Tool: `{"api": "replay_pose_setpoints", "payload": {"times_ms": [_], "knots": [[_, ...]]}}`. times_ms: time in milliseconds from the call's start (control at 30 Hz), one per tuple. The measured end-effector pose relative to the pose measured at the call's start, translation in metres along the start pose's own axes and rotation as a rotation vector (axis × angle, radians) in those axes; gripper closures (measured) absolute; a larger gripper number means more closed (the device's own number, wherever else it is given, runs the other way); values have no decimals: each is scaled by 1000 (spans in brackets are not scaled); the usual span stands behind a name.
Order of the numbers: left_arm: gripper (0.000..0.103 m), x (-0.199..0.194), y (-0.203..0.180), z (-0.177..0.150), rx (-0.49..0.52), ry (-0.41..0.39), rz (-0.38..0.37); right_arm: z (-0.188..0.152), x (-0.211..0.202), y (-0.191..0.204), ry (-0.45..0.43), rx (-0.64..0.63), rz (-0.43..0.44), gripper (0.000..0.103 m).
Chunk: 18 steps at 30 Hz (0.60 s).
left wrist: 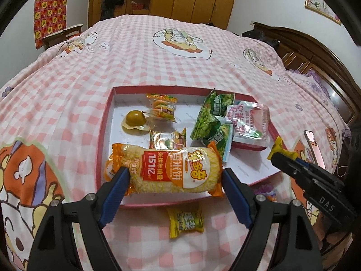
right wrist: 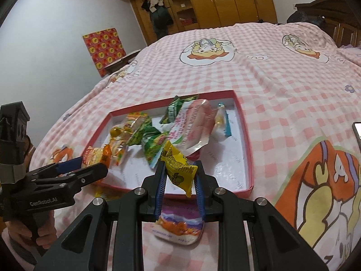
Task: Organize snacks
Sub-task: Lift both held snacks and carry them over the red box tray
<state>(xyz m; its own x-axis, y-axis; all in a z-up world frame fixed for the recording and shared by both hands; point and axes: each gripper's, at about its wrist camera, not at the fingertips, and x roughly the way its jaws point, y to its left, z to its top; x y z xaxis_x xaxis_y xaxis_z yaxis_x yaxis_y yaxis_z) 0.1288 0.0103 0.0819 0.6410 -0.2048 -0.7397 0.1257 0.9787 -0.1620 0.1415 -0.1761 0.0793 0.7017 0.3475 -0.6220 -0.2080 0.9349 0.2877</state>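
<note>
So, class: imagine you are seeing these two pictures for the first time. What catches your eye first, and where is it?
The big orange rice cracker pack lies at the near edge of the red tray, between the open left gripper fingers. The right gripper pinches a yellow snack packet above the tray's near rim, all on a pink checked bedspread.

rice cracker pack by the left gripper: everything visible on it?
The rice cracker pack is a long clear plastic sleeve with orange crimped ends and a red and orange label, pale yellow crackers showing through. It lies crosswise at the near edge of the red box, sealed and intact. The left gripper is open, fingers flanking its ends; contact is unclear.
</note>
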Motion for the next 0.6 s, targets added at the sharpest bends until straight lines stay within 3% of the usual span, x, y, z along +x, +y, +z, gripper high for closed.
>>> {"api": "replay_pose_setpoints", "payload": {"times_ms": [600], "knots": [[17, 34, -6, 12, 41, -38, 48, 2, 16, -11, -1, 18, -17, 78]]}}
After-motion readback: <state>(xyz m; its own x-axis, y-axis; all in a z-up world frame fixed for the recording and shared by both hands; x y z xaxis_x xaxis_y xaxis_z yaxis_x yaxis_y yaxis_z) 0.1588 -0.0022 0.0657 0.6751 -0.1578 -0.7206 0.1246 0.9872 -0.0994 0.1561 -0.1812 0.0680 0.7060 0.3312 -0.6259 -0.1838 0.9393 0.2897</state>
